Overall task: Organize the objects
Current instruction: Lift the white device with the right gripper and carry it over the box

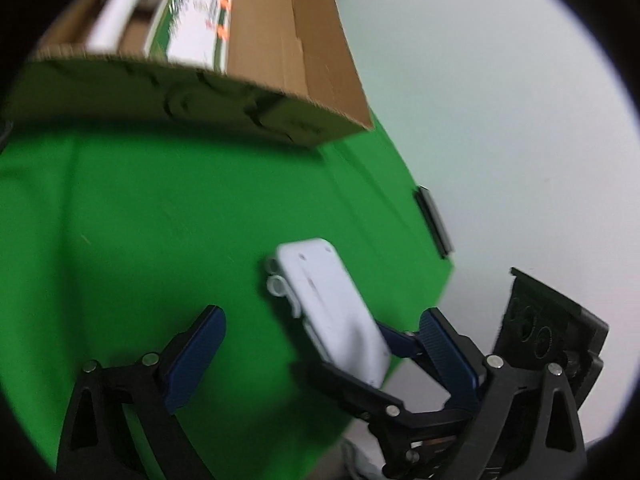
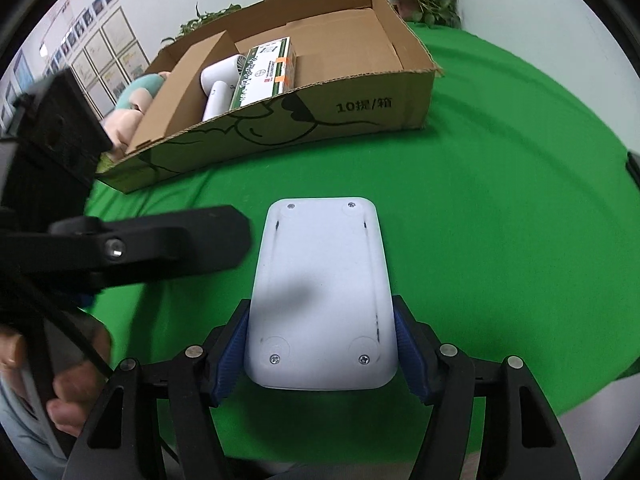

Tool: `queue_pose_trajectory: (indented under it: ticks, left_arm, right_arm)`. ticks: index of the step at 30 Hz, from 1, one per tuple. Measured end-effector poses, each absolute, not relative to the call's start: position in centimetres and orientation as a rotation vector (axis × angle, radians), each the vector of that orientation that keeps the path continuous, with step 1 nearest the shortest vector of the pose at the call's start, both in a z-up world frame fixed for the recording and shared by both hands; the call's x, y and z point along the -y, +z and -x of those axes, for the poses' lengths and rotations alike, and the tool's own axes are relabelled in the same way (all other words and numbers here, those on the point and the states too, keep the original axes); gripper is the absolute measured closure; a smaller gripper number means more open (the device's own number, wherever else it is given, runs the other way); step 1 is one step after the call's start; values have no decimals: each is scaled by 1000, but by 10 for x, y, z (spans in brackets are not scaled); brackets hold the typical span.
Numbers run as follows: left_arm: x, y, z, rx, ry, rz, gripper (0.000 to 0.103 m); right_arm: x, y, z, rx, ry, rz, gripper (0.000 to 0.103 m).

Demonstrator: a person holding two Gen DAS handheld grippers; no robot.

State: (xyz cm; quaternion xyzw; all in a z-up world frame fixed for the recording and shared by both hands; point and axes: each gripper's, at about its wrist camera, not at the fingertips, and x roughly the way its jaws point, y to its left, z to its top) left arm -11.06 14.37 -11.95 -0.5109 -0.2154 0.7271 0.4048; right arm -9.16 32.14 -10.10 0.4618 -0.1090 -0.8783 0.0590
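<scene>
Right now my right gripper [image 2: 322, 356] is clamped on the near end of a white plastic device [image 2: 320, 292], its blue ribbed pads pressing the two long sides, so the flat body sticks out ahead of the fingers and hangs above the green tabletop [image 2: 500, 240] with its far end free. I judge I took it by the narrow sides because that is the only span the jaws can close across, and holding the rear end leaves the front clear to go into the cardboard box [image 2: 360, 108] first. My left gripper [image 1: 316, 344] stands wide with nothing between its pads, just beside the device on its left, probably ready to steady it or simply out of the way; I cannot say which. The device shows me its underside: a rounded rectangle, smooth and matt, with a screw near each corner, round foot marks at the near corners and a thin dark seam along each long edge. From the left wrist view some rounded white fittings show on one side, too blurred to name. The box sits well beyond, open-topped, already holding a white hair dryer [image 2: 218, 88] and a green and white carton [image 2: 264, 72], with bare floor to their right
</scene>
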Motion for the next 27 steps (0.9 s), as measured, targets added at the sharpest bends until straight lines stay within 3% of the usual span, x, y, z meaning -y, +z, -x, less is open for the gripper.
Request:
queue_pose_trajectory:
  ticks: [4, 6, 7, 9, 19, 27]
  left_arm:
    - [-151, -125, 102, 592, 1733, 1299, 19]
    - [-154, -129, 101, 619, 1696, 1325, 37]
    - [-155, -131, 100, 607, 1707, 1346, 55]
    - [-157, -140, 100, 599, 1722, 1400, 68]
    - [-155, -129, 94, 565, 1800, 1373, 71]
    - [-146, -41, 108, 426, 2014, 1150, 72]
  right_arm:
    - [-324, -101, 74, 391, -2631, -1383, 39]
    - [-325, -101, 67, 427, -2615, -1371, 39]
    - [-327, -101, 63, 436, -2612, -1363, 39]
    - [-322, -101, 59, 427, -2603, -1351, 39]
    - [-303, -97, 48, 370, -2640, -1332, 40]
    - [-291, -42, 66, 328, -2741, -1054, 40]
